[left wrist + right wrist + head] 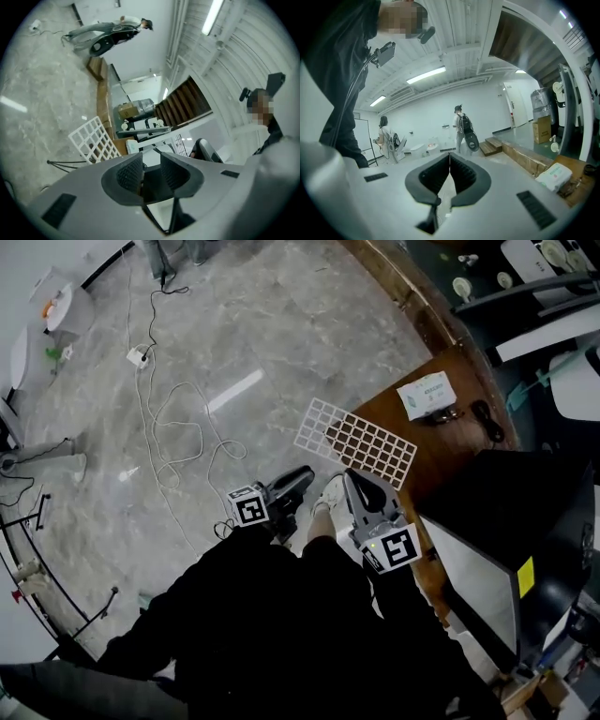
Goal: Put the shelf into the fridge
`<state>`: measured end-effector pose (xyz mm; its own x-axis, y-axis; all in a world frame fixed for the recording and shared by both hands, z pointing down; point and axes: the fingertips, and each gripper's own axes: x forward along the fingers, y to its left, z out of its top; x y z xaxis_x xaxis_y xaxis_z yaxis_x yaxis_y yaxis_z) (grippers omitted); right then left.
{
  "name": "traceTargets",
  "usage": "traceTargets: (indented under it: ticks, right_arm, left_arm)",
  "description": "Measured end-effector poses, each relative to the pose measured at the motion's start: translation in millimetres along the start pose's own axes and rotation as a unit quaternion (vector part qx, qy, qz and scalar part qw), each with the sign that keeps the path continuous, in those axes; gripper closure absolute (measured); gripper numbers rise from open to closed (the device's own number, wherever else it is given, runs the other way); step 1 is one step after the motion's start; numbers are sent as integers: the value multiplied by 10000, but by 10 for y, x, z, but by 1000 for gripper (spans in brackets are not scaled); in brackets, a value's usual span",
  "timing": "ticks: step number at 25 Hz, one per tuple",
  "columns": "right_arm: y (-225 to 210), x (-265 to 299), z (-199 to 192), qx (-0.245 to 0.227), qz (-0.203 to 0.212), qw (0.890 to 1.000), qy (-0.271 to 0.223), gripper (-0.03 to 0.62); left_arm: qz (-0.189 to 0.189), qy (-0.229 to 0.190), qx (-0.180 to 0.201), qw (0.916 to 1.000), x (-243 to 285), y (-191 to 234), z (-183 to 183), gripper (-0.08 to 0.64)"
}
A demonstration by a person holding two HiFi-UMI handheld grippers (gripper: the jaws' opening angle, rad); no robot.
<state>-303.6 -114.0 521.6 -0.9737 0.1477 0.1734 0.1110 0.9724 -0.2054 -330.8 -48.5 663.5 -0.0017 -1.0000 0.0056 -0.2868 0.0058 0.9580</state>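
While the white wire shelf lies flat at the edge of the wooden platform, neither gripper holds it. It sits at twelve o'clock from the right gripper, jaws clenched together empty, and two o'clock from the left gripper, jaws parted around nothing.
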Motion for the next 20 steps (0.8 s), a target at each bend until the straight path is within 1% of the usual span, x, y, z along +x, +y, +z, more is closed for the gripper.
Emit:
traceTargets:
  ticks: [2, 4, 9, 13, 15, 18, 20]
  right_arm:
    - [-122, 54, -69, 43, 45, 10000, 40, 586]
    - [-226, 101, -148, 124, 74, 9999, 72, 586]
    - [-420, 172, -387, 361, 59, 9992, 163, 586]
    - [-472, 180, -581, 496, 131, 9983, 281, 586]
    - [-526, 175, -662, 543, 133, 9979, 328, 586]
    - [-637, 175, -757, 622, 86, 9974, 353, 586]
    - [-676, 166, -807, 672, 42, 9971, 357, 586]
  left_arm:
    - [199, -200, -339, 9990, 12, 290, -37, 449]
    - [376, -398, -556, 9970, 6, 541, -59, 444]
    - [650, -848, -875, 9904, 5, 1146, -96, 391]
    - [801, -1202, -1175, 9825, -38, 1553, -75, 365]
    - [752, -1218, -1219, 9822, 30, 1633, -65, 357]
    - [668, -1189, -1134, 9841, 190, 1719, -24, 357]
    - [676, -1270, -1163, 9827, 257, 1795, 13, 357]
